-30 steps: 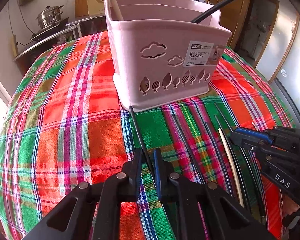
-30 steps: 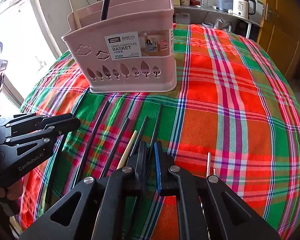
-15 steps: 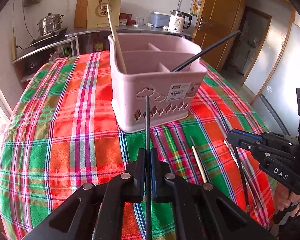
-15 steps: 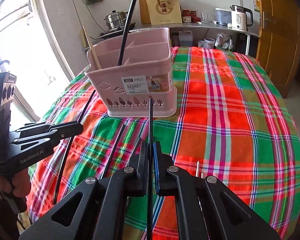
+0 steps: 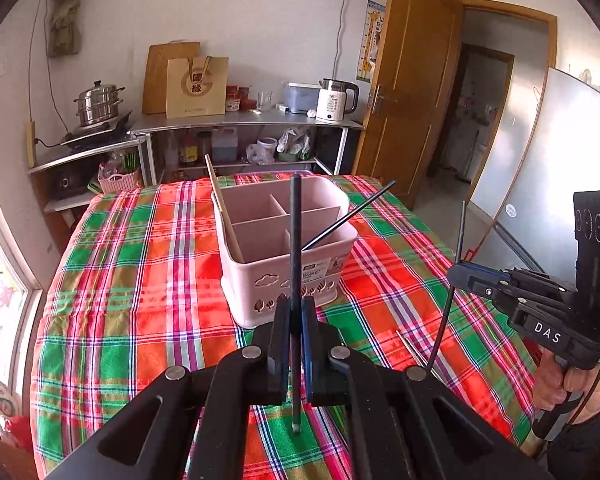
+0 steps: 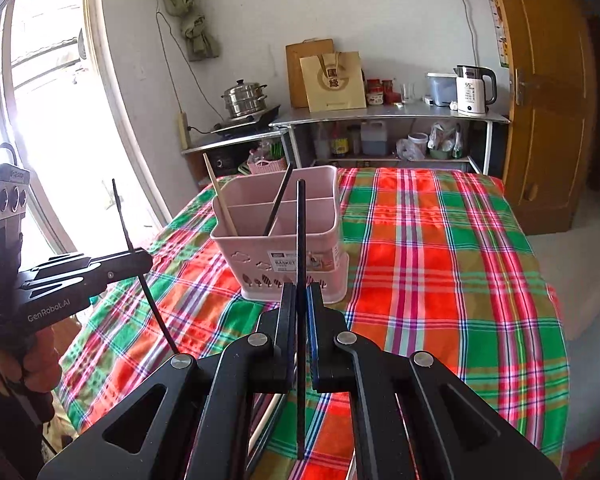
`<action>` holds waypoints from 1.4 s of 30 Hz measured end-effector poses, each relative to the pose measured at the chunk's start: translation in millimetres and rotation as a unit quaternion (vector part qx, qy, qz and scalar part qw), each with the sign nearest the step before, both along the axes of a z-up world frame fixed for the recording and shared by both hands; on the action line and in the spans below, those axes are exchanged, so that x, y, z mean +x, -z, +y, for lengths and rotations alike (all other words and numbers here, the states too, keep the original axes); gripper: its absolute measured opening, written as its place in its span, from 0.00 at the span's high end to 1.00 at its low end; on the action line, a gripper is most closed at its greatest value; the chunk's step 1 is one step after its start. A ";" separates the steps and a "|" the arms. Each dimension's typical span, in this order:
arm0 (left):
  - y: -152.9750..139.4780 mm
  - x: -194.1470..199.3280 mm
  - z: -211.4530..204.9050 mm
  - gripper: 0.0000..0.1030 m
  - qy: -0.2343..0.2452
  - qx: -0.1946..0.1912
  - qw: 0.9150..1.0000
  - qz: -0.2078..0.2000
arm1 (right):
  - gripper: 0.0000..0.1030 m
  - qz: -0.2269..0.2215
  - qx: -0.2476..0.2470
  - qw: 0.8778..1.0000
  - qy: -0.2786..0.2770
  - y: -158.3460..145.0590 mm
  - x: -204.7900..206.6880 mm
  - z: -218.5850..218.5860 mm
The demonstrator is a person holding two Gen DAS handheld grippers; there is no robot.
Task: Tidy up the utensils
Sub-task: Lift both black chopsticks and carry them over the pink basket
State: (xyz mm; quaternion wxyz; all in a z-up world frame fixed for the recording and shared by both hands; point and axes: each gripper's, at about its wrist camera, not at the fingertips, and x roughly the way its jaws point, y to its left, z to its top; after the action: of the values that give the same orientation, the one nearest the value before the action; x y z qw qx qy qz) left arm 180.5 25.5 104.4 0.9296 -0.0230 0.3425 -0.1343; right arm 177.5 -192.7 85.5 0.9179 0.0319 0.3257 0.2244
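A pink divided basket (image 5: 260, 280) (image 6: 320, 216) stands mid-table on the plaid cloth. A wooden chopstick (image 5: 224, 212) (image 6: 220, 200) and a black chopstick (image 5: 348, 216) (image 6: 278, 200) lean inside it. My left gripper (image 5: 296, 304) (image 6: 144, 260) is shut on a black chopstick (image 5: 296, 220) (image 6: 126, 220), held upright above the table, short of the basket. My right gripper (image 6: 300, 292) (image 5: 458, 274) is shut on another black chopstick (image 6: 300, 232) (image 5: 460, 232), also upright. Under the right gripper, loose chopsticks (image 6: 266, 420) lie on the cloth, partly hidden by it.
A person's hand (image 5: 556, 384) holds the right gripper's handle. Beyond the table stand a metal shelf (image 5: 240, 120) with a kettle (image 5: 334, 100), paper bag and steamer pot (image 5: 98, 102). A wooden door (image 5: 412, 92) is far right, a window (image 6: 40, 120) left.
Both grippers have risen from the table, each lifting a black chopstick off the cloth. The views tilted up, and the basket now sits lower and farther off.
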 end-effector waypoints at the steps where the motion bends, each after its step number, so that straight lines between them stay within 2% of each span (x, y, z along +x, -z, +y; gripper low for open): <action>1: -2.3 -1.7 0.2 0.95 0.000 0.000 1.000 -0.002 | 0.95 -0.003 0.002 1.000 0.000 -2.4 -1.8 -1.3; 18: -17.3 -3.0 1.5 0.95 -0.001 0.003 1.000 -0.006 | 0.95 -0.029 0.008 1.000 -0.009 -24.8 -9.4 -6.2; 26: -54.1 14.8 10.3 0.95 -0.002 -0.009 1.000 -0.022 | 0.95 -0.055 0.017 0.998 -0.035 -52.1 1.2 15.5; 36: -105.3 54.3 22.6 0.95 -0.017 -0.020 0.998 -0.056 | 0.95 -0.082 0.044 0.994 -0.048 -89.0 37.8 42.7; 42: -112.6 82.2 28.4 0.95 -0.025 -0.020 0.998 -0.061 | 0.95 -0.093 0.058 0.993 -0.036 -99.9 62.3 49.2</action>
State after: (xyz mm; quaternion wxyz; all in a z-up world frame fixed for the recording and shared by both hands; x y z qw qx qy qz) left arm 262.7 53.9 217.0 0.9512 -0.0417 0.2816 -0.1189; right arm 239.7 -143.5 185.4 0.9321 0.0525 0.2267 0.2775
